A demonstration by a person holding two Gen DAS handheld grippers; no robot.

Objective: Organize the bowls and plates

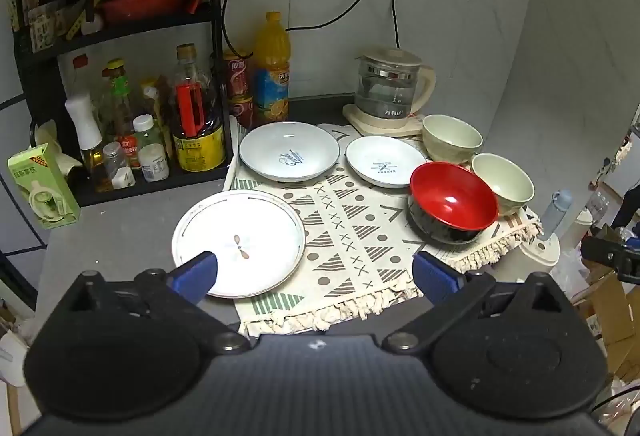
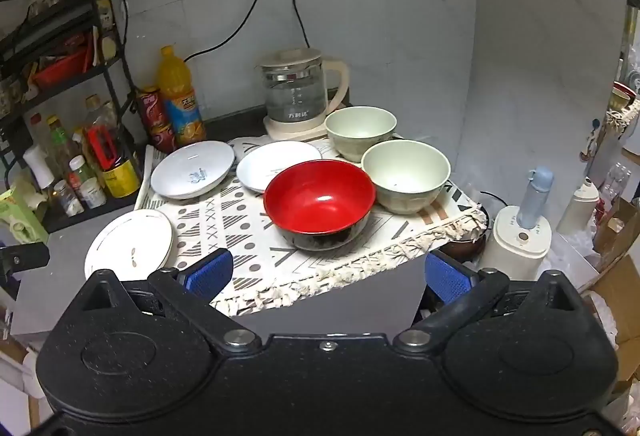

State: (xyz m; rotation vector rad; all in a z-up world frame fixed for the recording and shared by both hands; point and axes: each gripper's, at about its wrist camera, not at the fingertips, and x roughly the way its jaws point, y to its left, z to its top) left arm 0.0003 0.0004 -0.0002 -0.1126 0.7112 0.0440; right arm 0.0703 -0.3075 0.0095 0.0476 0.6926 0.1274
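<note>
Left gripper seen fully spread at lower frame, nothing held. Right gripper likewise wide apart, empty. Flat plate lying lower left, half on patterned mat. Two white dishes set mid-frame; red bowl and two green bowls grouped right.

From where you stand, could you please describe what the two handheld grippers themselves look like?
Both look alike. The left gripper has a matte black, finely ribbed body, two rounded black housings with triangular recesses, silver pivot bolts and blue textured fingers. The right gripper shows the same black housings, silver bolts and blue dimpled fingers. No cables, sleeves or hands are visible.
</note>
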